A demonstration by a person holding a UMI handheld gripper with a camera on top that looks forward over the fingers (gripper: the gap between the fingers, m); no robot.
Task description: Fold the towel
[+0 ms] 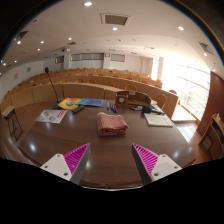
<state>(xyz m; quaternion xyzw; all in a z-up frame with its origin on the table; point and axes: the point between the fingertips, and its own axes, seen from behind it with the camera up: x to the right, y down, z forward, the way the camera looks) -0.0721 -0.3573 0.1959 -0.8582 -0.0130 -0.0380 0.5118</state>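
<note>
A folded pink towel [111, 123] lies on the dark brown wooden table [110, 150], a fair way beyond my fingers. My gripper [110, 160] hangs above the table's near part, open wide, with nothing between its two fingers [72, 160]. Bare tabletop shows in the gap between the pink pads. The towel looks like a compact bundle with its layers stacked, and it is not touched by the gripper.
On the table's far part lie a paper or book [51, 116] at left, yellow and blue items [70, 103], a white paper [157, 119] at right and a dark box [133, 100]. A microphone stand [48, 78] rises at left. Wooden benches and bright windows lie beyond.
</note>
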